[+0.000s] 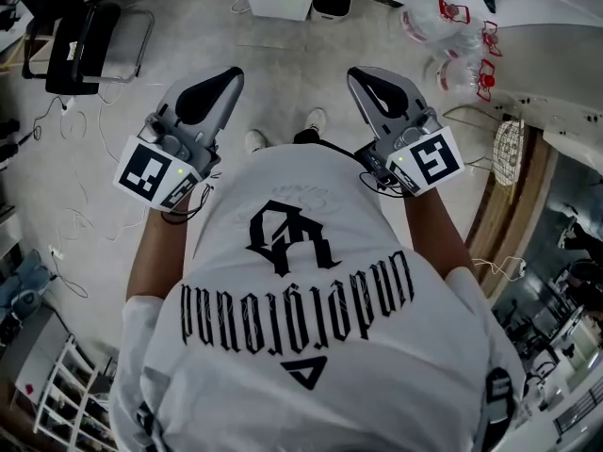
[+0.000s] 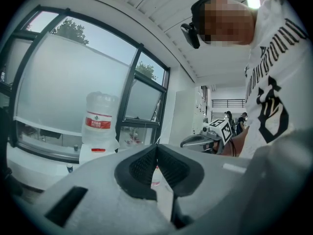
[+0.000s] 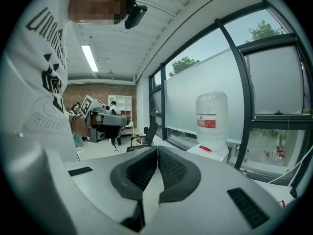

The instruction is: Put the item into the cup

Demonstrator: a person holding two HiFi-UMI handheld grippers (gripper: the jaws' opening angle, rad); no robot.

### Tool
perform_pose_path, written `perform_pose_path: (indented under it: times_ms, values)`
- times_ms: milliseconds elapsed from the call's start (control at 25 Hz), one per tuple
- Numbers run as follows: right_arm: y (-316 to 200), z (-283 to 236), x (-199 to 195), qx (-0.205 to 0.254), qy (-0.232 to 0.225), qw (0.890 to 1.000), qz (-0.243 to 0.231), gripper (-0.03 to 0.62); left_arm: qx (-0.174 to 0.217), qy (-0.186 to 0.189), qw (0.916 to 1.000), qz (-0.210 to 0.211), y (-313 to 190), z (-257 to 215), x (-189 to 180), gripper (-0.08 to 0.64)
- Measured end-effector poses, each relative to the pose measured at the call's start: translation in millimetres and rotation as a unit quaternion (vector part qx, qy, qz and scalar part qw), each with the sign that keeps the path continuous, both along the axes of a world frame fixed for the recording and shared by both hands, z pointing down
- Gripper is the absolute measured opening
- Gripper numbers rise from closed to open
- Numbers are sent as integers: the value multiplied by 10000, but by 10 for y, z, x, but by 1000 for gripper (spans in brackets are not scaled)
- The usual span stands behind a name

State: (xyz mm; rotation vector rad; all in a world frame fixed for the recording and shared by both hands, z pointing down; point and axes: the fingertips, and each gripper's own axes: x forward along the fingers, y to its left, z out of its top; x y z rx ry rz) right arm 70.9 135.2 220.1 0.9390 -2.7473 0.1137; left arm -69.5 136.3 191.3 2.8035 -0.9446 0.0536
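Searching all three views turns up neither the item nor the cup. Nothing lies between, under or ahead of either pair of jaws, so where the item is and how it looks cannot be told from here. Whether it is heavy or light, stiff or soft, slippery or fragile, and where to take hold of it, cannot be judged either until it comes into view.

The left gripper [image 2: 157,150] has its jaws pressed together, the ribbed pads meeting at the tips with nothing caught in them. The right gripper [image 3: 157,151] is clenched the same way and is equally empty. Both are held up in front of the person's white printed T-shirt [image 1: 301,299], tips aimed away from the body over the pale floor [image 1: 283,73].

Beyond the left jaws and off to their left stands a large water jug [image 2: 100,116] with a red label, against a dark-framed window [image 2: 73,72]. The right jaws have that jug off to their right. By my reading, the task is not yet under way.
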Motion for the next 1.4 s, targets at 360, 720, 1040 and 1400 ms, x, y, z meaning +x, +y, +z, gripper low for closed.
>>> perform_pose_path:
  times_ms: [360, 720, 1040, 1400]
  values:
    - [468, -31, -589, 94, 53, 9996, 245, 17, 44, 77, 9998, 198, 408, 12, -641, 15]
    - [821, -74, -966, 144, 34, 9993, 348, 17, 39, 188, 9994, 275, 700, 33, -988, 15]
    - [957, -62, -1124, 141, 58, 9995, 271, 17, 93, 287, 9990, 317, 831, -19, -1018, 15]
    - [981, -98, -1170, 131, 40, 9996, 254, 17, 90, 358, 9986, 370, 851, -37, -983, 15]
